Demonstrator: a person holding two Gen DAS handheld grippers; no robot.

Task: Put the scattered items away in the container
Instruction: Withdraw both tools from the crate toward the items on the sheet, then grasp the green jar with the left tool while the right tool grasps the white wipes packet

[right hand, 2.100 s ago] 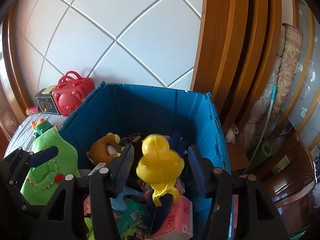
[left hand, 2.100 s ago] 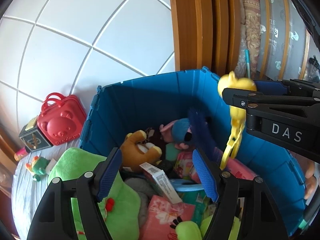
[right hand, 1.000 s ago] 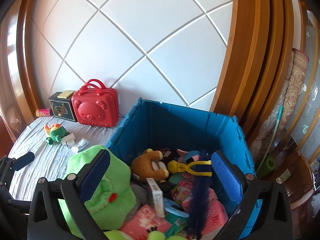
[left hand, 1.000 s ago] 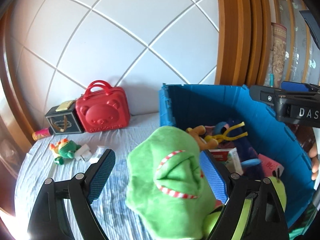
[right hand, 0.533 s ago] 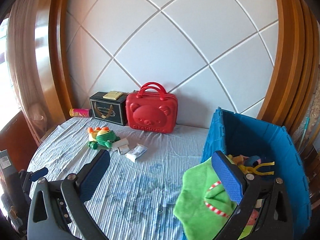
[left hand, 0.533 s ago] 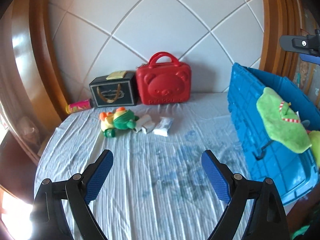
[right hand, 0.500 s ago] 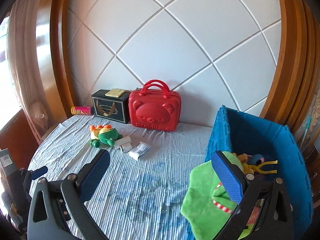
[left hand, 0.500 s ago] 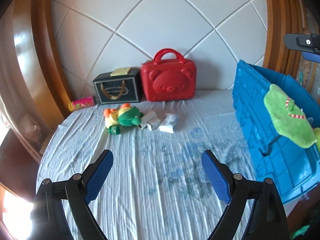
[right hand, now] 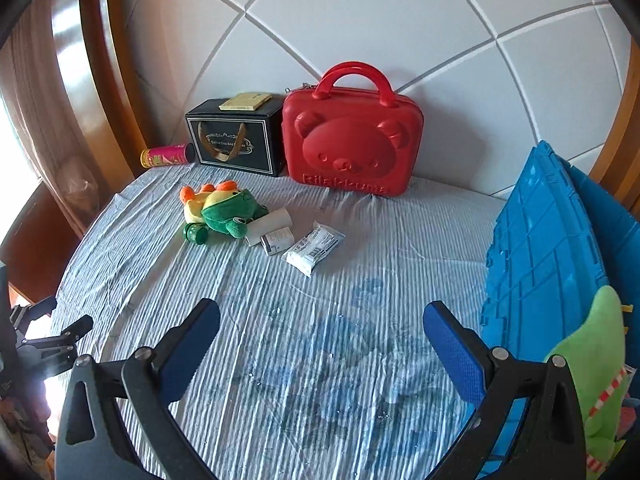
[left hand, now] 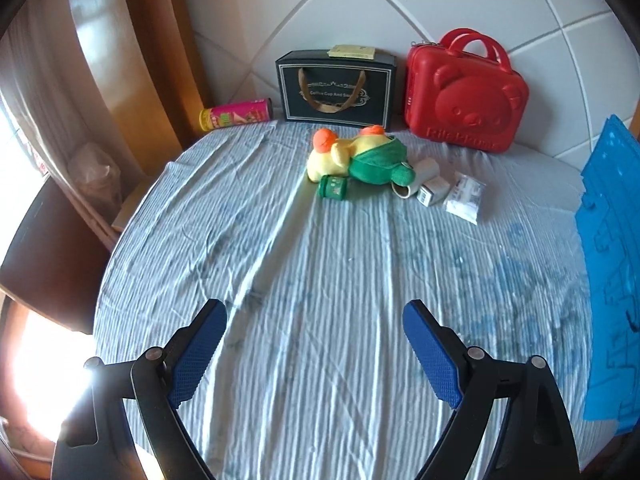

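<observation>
Scattered items lie at the far side of the striped sheet: a green and yellow plush toy (left hand: pixel 356 162) (right hand: pixel 224 210), a small green jar (left hand: pixel 333 188) (right hand: pixel 196 234), a cardboard tube (left hand: pixel 416 180) (right hand: pixel 270 220), a small box (left hand: pixel 434 192) (right hand: pixel 278 242) and a white packet (left hand: pixel 464 198) (right hand: pixel 314 250). The blue crate (left hand: pixel 608 240) (right hand: pixel 540 260) stands at the right, with a green plush (right hand: pixel 596 360) draped over its near rim. My left gripper (left hand: pixel 314 308) and right gripper (right hand: pixel 320 306) both hover open over bare sheet, well short of the items, with nothing between the pads.
Against the white padded headboard stand a red bear-face case (left hand: pixel 464 92) (right hand: pixel 352 136) and a black gift box (left hand: pixel 336 88) (right hand: pixel 232 140), with a pink can (left hand: pixel 236 114) lying beside the box. A curved wooden frame and the sheet's edge bound the left side.
Both grippers have swung left away from the crate and come lower over the sheet. The green plush left the left gripper's jaws and now hangs on the crate's rim.
</observation>
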